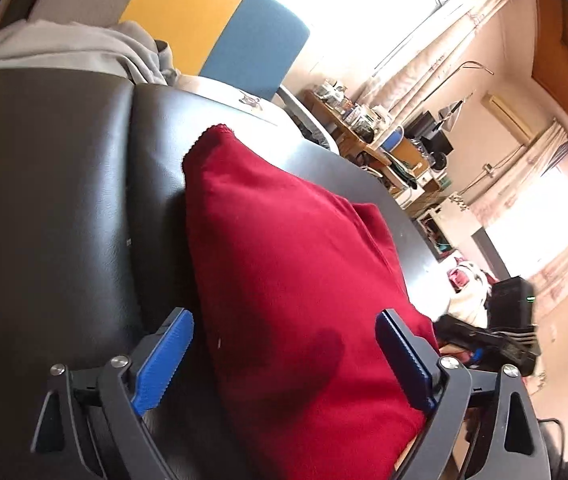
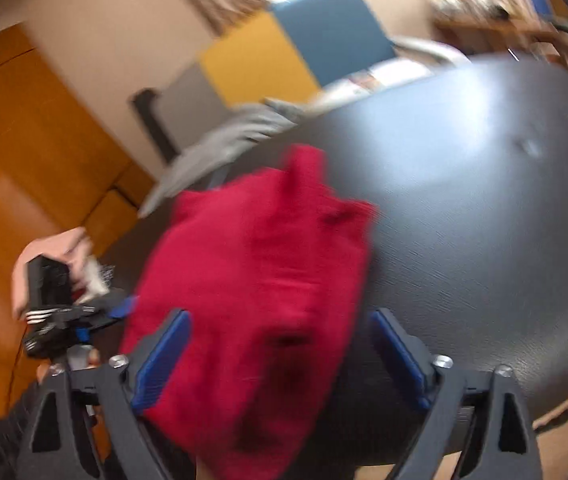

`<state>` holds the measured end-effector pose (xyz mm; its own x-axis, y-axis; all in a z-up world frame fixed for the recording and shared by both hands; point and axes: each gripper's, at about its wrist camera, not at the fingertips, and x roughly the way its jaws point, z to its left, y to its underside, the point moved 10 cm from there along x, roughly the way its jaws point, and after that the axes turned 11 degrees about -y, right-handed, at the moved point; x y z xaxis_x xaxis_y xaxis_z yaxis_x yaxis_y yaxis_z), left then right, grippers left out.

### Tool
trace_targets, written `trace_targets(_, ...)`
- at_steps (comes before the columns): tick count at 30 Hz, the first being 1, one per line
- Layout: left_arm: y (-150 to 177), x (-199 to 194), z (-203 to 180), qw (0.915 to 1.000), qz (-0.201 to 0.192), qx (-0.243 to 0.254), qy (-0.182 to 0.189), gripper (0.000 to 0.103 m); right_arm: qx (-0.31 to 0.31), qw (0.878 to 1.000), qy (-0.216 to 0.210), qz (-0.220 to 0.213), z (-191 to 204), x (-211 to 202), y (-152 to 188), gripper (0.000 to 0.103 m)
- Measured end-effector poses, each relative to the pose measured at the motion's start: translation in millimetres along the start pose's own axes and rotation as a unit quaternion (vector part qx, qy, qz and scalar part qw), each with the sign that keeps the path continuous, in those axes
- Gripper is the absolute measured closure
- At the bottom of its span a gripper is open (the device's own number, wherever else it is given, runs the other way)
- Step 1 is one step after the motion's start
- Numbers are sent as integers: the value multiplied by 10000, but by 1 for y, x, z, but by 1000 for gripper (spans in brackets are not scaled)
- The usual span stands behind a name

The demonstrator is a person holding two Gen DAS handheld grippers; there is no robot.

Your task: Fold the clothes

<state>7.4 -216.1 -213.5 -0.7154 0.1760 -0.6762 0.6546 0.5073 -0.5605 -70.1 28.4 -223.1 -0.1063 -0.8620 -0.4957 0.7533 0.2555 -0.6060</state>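
A red garment [image 1: 296, 264] lies folded on a black leather surface [image 1: 56, 200]. It also shows in the right wrist view [image 2: 260, 280], blurred. My left gripper [image 1: 284, 356] is open, its blue pads either side of the garment's near end, not pinching it. My right gripper [image 2: 280, 356] is open over the garment's near edge, jaws wide apart. The left gripper also shows in the right wrist view [image 2: 96, 316], at the garment's left edge, held by a hand. The right gripper [image 1: 496, 340] shows at the right of the left wrist view.
A grey garment [image 1: 76, 46] lies at the far end of the black surface, also in the right wrist view [image 2: 228, 140]. A yellow and blue chair [image 1: 224, 28] stands behind. A cluttered wooden desk [image 1: 364, 132] and curtained windows are beyond. An orange wooden door [image 2: 24, 152] is at left.
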Motion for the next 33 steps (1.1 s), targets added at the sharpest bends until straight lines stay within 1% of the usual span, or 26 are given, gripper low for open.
trace_targets(4,-9,26,2,9998,171,8,-98,8,-11,9996,-152,238,-6,17,0,9)
trace_targets(7,-17,41,-2,9998,205,-65,31,3,-20,9988,-267,417,-10,29,1,8)
trace_targets(8,-18,45,-4,9997,221,-61,65,1,-23,9984,-305,477,-11,33,1,7)
trace_targets(9,-20,48,-7,9998,152,-28,82,0,-25,9980,-343,536,-12,38,1,3)
trace_targets(10,-21,50,-10,9999,106,3,103,0,-28,9975,-381,596,-14,42,1,1)
trace_targets(13,-17,52,-16,9996,206,66,196,1,-37,9958,-495,774,-18,54,1,0)
trace_targets(14,-16,53,-18,9994,239,88,226,7,-39,9951,-533,833,-19,58,2,1)
trace_targets(15,-14,53,-19,9992,284,93,251,27,-249,9943,-399,960,-17,61,5,5)
trace_targets(16,-11,53,-19,9991,353,48,244,37,-390,9932,-318,1045,-14,63,7,14)
trace_targets(17,-9,50,-16,9991,358,-10,215,43,-418,9927,-328,1082,-10,65,7,40)
trace_targets(18,-8,43,-14,9992,297,-122,237,52,-432,9928,-325,1071,-6,65,7,46)
trace_targets(19,-7,35,-11,9992,228,-219,242,55,-436,9932,-315,1032,-1,65,8,48)
trace_targets(21,-7,14,-5,9994,29,-309,144,61,-440,9936,-354,981,10,66,11,55)
trace_targets(23,-8,-17,1,9990,-238,-355,93,63,-426,9922,-561,1026,29,73,14,59)
trace_targets(25,-12,-62,10,9973,-648,-332,-90,63,-531,9883,-936,1081,60,83,13,61)
trace_targets(27,-22,-116,21,9922,-1170,-306,-295,63,-718,9815,-1380,1121,97,94,11,61)
trace_targets(29,-36,-175,34,9825,-1741,-270,-609,63,-1058,9702,-1880,1100,149,109,-1,61)
trace_targets(31,-56,-241,49,9660,-2362,-227,-1026,63,-1446,9546,-2378,1060,210,126,-21,61)
trace_targets(33,-76,-301,62,9471,-2888,-206,-1388,63,-1797,9363,-2845,1003,272,143,-42,61)
